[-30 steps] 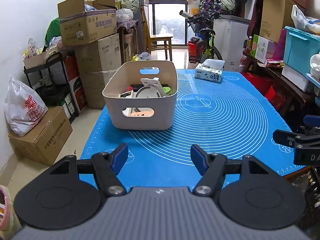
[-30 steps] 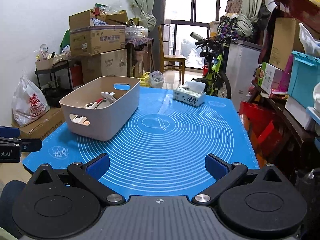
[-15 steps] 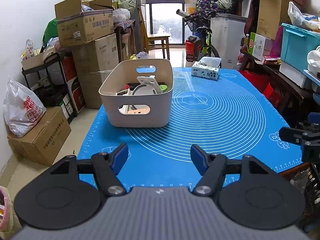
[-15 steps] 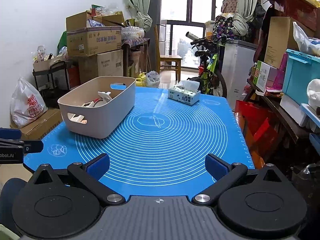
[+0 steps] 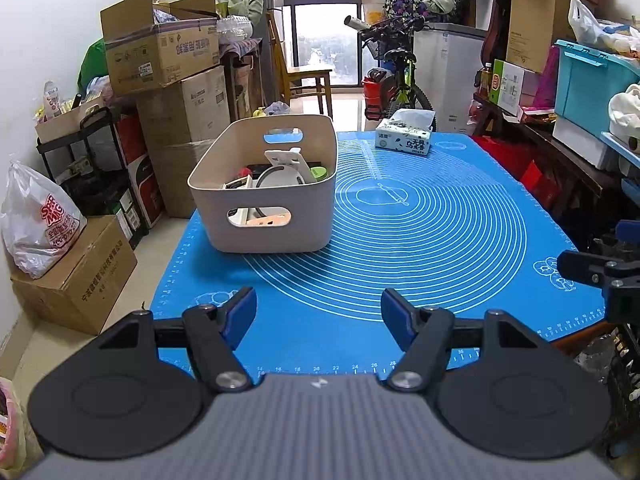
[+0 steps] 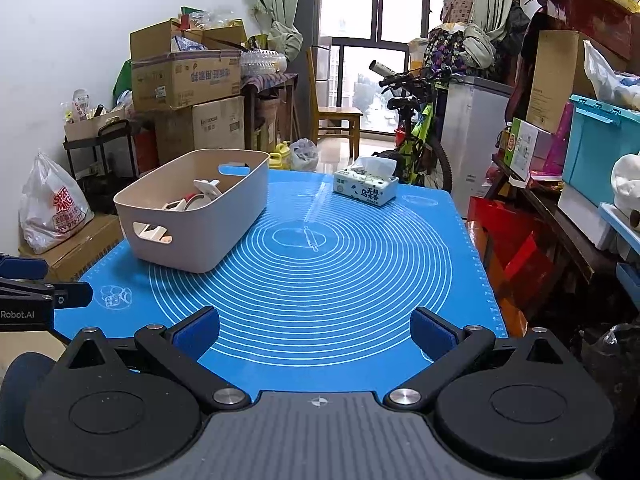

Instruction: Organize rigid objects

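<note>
A beige plastic basket (image 5: 264, 216) with cut-out handles stands on the left part of the blue mat (image 5: 432, 240); it also shows in the right wrist view (image 6: 200, 236). It holds several rigid items, among them a white stand (image 5: 286, 162) and a round white piece. My left gripper (image 5: 319, 314) is open and empty above the mat's near edge. My right gripper (image 6: 315, 334) is open and empty at the near edge too. Each gripper shows at the edge of the other's view.
A tissue box (image 5: 404, 142) sits at the mat's far end, also seen in the right wrist view (image 6: 366, 188). Stacked cardboard boxes (image 5: 168, 60) and a plastic bag (image 5: 36, 224) stand left of the table. A bicycle (image 6: 416, 132) and shelves with a teal bin (image 6: 600, 148) stand right.
Both grippers have drawn back from the table a little, so the basket and mat look farther. Both stay open and empty.
</note>
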